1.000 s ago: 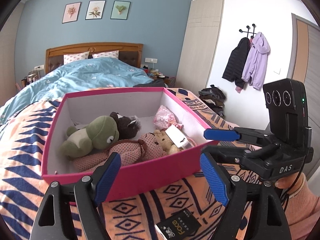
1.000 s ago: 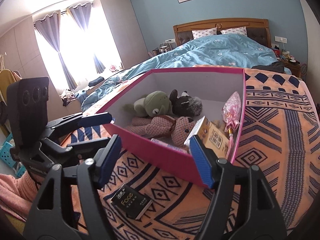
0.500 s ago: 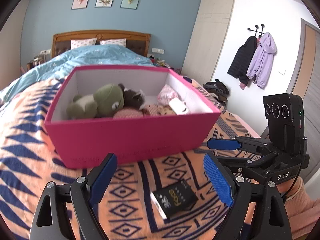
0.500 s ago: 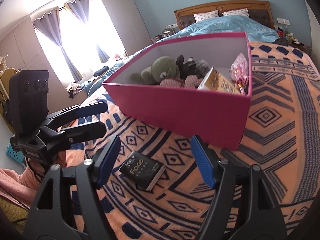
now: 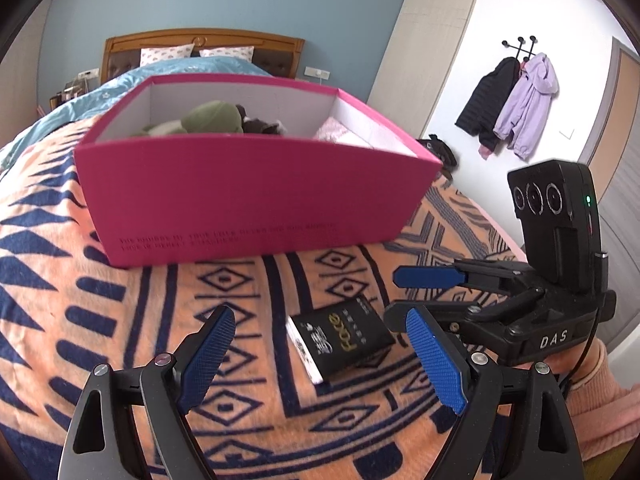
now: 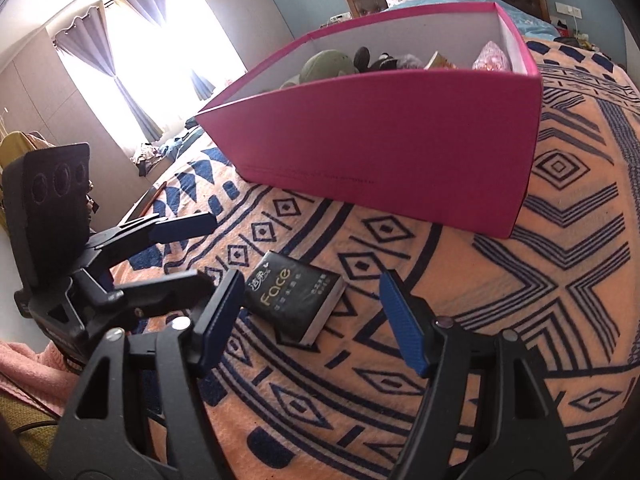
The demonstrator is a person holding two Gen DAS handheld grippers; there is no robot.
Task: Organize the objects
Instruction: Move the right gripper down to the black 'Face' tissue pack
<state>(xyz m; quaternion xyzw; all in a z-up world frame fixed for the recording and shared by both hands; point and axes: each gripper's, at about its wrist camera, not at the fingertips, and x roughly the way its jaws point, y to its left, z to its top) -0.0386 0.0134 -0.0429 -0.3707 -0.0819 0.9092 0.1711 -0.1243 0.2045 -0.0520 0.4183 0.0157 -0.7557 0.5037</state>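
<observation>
The small black rectangular tissue pack [image 5: 340, 342] printed "Face" in gold lies flat on the orange blanket with dark blue geometric patterns [image 5: 100, 320], in front of the pink cardboard box and well clear of its near wall. We see it in both views, with both tools around it.

Our left gripper [image 5: 320, 360] has its blue-padded jaws spread wide, empty; they have just been opening. The pack sits ahead of them, nearer the right-hand pad, touching neither. Our right gripper [image 6: 312, 320] also stands open with nothing between the pads; its jaws have just been closing a little. The pack lies just beyond its tips, close to the left-hand pad, and we cannot tell whether that pad touches the pack's edge.

The two tools stand close together, each showing in the other's view beside the pack; a pink sleeve [image 5: 600, 392] shows behind the right one.

The pink cardboard box [image 5: 248, 200] stands open-topped behind the pack, holding a green plush toy [image 5: 212, 118], a dark plush toy [image 5: 256, 124] and a pink patterned bag [image 6: 492, 54].

Only the left view shows the dark and lilac jackets [image 5: 508, 104] hanging on a wall hook. Only the right view shows the bright window with grey-purple curtains [image 6: 132, 60] and a yellowish carton [image 6: 438, 62] inside the box.
</observation>
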